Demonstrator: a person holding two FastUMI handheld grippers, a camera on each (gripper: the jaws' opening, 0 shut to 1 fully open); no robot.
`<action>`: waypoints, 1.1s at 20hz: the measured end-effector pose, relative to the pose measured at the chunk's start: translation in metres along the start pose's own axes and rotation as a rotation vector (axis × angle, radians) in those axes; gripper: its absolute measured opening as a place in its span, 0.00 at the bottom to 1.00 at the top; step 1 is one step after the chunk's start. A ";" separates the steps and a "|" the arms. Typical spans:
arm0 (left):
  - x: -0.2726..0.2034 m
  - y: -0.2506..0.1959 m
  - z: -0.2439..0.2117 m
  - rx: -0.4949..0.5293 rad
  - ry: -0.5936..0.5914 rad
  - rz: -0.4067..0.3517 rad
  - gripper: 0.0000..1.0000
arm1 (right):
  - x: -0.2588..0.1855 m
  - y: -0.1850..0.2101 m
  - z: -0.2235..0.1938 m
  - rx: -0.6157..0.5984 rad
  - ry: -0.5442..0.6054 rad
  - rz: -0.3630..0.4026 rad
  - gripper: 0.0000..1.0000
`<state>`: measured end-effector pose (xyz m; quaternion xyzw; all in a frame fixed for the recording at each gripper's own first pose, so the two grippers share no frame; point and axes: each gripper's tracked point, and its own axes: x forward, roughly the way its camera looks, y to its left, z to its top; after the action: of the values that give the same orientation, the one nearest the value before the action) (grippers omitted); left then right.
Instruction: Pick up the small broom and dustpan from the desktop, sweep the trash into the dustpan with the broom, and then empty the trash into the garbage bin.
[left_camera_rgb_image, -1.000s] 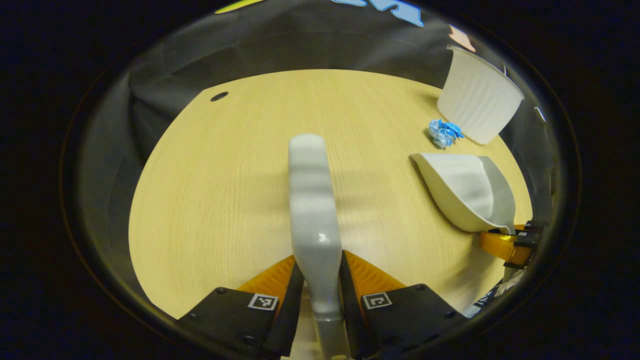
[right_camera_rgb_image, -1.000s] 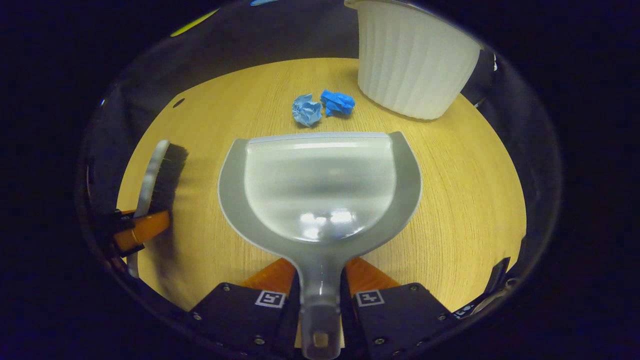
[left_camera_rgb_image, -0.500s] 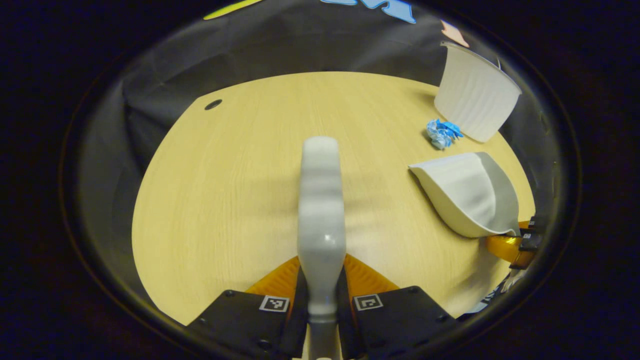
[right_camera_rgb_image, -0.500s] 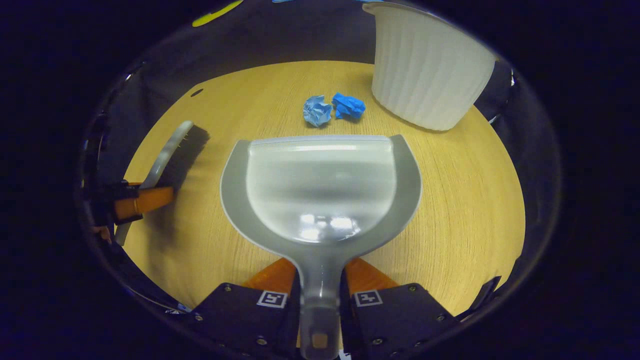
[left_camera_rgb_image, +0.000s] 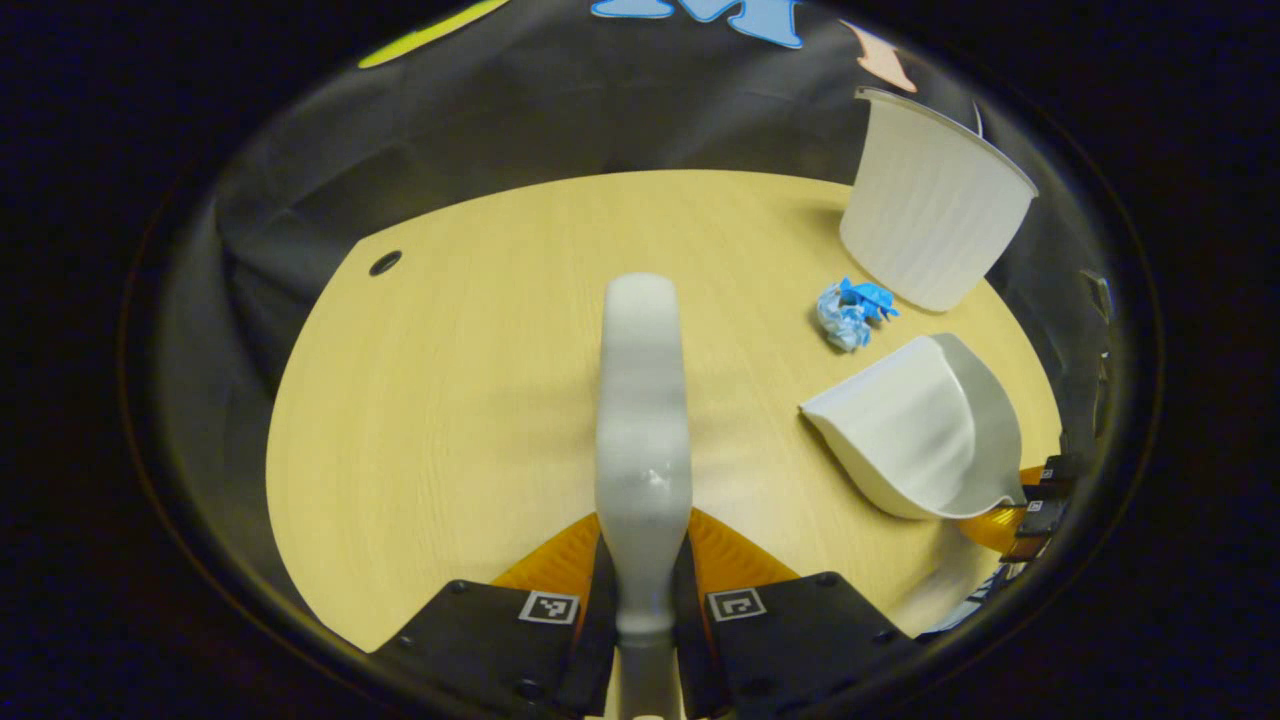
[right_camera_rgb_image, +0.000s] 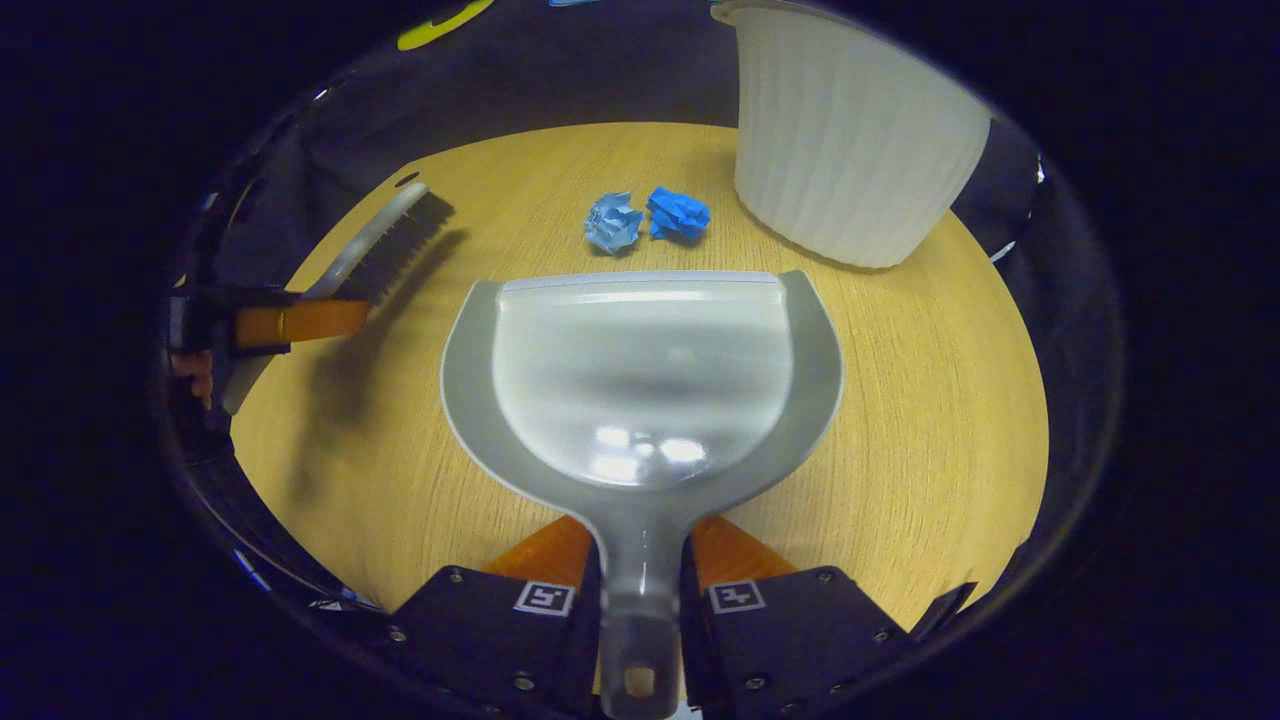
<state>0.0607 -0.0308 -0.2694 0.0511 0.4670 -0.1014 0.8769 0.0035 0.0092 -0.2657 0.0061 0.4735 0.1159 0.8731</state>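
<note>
My left gripper (left_camera_rgb_image: 640, 555) is shut on the grey handle of the small broom (left_camera_rgb_image: 642, 400), which points away over the wooden table. In the right gripper view that broom (right_camera_rgb_image: 385, 242) hangs at the left with black bristles facing right, held by the orange-fingered left gripper (right_camera_rgb_image: 290, 322). My right gripper (right_camera_rgb_image: 640, 560) is shut on the handle of the grey dustpan (right_camera_rgb_image: 640, 380), its front lip toward two crumpled blue paper balls (right_camera_rgb_image: 645, 218). In the left gripper view the dustpan (left_camera_rgb_image: 915, 430) sits right, near the paper balls (left_camera_rgb_image: 850, 308) and the white ribbed garbage bin (left_camera_rgb_image: 930, 205).
The garbage bin (right_camera_rgb_image: 850, 140) stands on the table at the back right, just behind the paper. A small dark hole (left_camera_rgb_image: 384, 263) marks the tabletop (left_camera_rgb_image: 460, 400) at the far left. Black cloth walls surround the table.
The broom has risen and swung forward, from low at the left to higher and farther back in the right gripper view. The dustpan has stayed near the paper balls.
</note>
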 end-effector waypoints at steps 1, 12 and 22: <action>0.003 -0.006 0.011 0.013 -0.007 -0.010 0.33 | -0.001 -0.002 0.001 -0.002 0.002 0.009 0.34; 0.055 -0.055 0.073 0.221 0.024 -0.127 0.30 | 0.000 -0.022 0.014 -0.078 0.021 0.071 0.34; 0.098 -0.113 0.100 0.431 0.040 -0.259 0.32 | 0.001 -0.030 0.021 -0.101 0.046 0.054 0.34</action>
<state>0.1693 -0.1717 -0.2948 0.1786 0.4548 -0.3091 0.8159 0.0276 -0.0179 -0.2587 -0.0278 0.4864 0.1635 0.8578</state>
